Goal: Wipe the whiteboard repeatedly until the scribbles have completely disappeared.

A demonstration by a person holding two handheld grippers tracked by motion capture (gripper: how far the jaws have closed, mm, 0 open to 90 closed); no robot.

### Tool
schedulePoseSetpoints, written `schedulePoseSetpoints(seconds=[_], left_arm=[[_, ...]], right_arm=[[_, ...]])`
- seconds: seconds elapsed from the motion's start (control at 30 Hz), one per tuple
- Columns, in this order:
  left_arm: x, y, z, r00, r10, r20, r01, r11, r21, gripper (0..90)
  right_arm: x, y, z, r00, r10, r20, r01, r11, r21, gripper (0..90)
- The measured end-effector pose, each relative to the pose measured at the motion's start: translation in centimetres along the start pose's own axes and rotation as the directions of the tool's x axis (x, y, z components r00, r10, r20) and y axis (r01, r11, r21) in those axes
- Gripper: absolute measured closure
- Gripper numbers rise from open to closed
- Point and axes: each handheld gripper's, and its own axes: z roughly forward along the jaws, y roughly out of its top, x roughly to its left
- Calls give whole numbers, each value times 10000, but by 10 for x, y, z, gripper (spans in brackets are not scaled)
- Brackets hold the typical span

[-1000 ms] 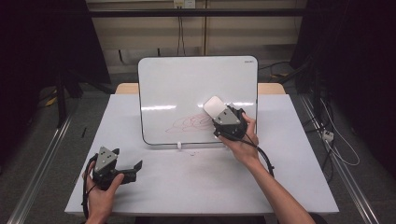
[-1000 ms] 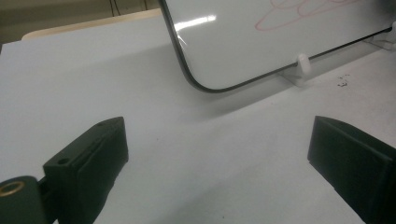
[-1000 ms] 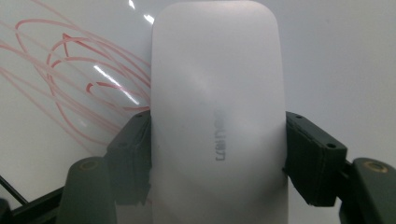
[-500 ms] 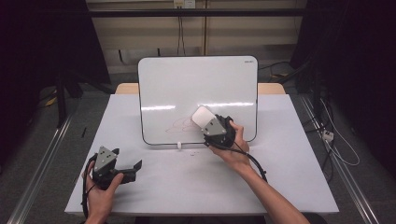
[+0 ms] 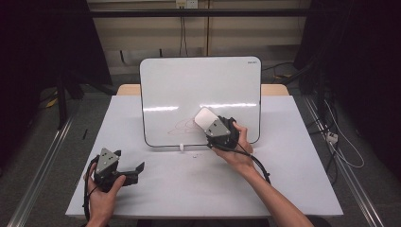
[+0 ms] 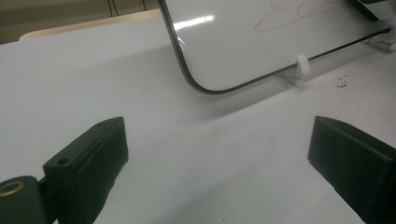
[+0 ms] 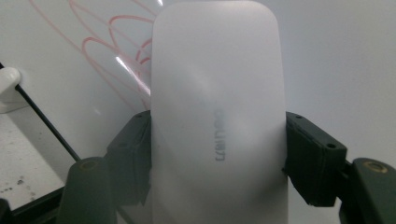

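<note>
White plastic eraser (image 7: 217, 116), oblong with rounded ends, grey lettering along its back; gripped across its width by the right tongs (image 5: 213, 126), one black jaw pressed to each long side; seen in the high view lying against the lower right part of the whiteboard (image 5: 189, 94), just right of the red scribble (image 5: 182, 126).

Whiteboard: white face, thin dark rim, rounded corners; stands tilted back near the far edge of the bench (image 5: 165, 189), lower edge resting in small white clips (image 6: 302, 65); bright streaks of reflected light across its middle.

Red scribble: looping marker lines low on the board; in the right gripper view (image 7: 102, 51) the loops run up and to the left of the eraser, partly hidden behind it.

Right tongs: clenched on the eraser, held by the person's right hand (image 5: 239, 151), forearm entering from the bottom right, black cable trailing beside the wrist.

Left tongs (image 5: 137, 169): released, jaws standing wide apart with nothing between them; held low over the near left part of the bench by the left hand (image 5: 101, 189), grey three-cornered plate on top; well apart from the whiteboard; its own view looks across bare bench surface to the board's lower left corner (image 6: 196, 84).

Bench: white sheet top, a few small dark specks (image 6: 343, 81) near the board's lower edge.
</note>
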Motion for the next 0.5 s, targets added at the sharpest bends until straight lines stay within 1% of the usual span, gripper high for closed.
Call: schedulePoseSetpoints(seconds=[0.03, 0.1, 0.23, 0.33, 0.37, 0.4, 0.43, 0.5], left_arm=[[0, 0, 0, 10000, 7, -11, -7, 10000, 26, 49], [1, -1, -1, 10000, -8, 8, 8, 10000, 42, 49], [1, -1, -3, 10000, -50, -42, 50, 10000, -15, 49], [2, -1, -3, 10000, -17, -72, 17, 10000, 18, 49], [2, -1, -3, 10000, -15, -81, 16, 10000, 29, 49], [2, -1, -2, 10000, 1, -67, -1, 10000, 51, 49], [2, -1, -2, 10000, 3, -66, -3, 10000, 56, 49], [1, -1, -2, 10000, 11, -71, -11, 10000, 44, 49]], right_arm=[[-4, 0, 0, 9999, 100, 58, -100, 9999, 11, 316], [-6, -1, -1, 9998, 175, 95, -175, 9998, 16, 315], [-20, -2, -2, 9982, 524, 283, -525, 9986, 7, 315], [-31, -2, -3, 9964, 726, 434, -725, 9974, -36, 315], [-37, -2, -3, 9946, 888, 531, -888, 9960, -35, 315], [-40, -2, -3, 9940, 935, 561, -936, 9956, -23, 315], [-40, -2, -3, 9940, 935, 561, -936, 9956, -23, 315], [-47, -1, -3, 9919, 1099, 635, -1100, 9939, -25, 315]])
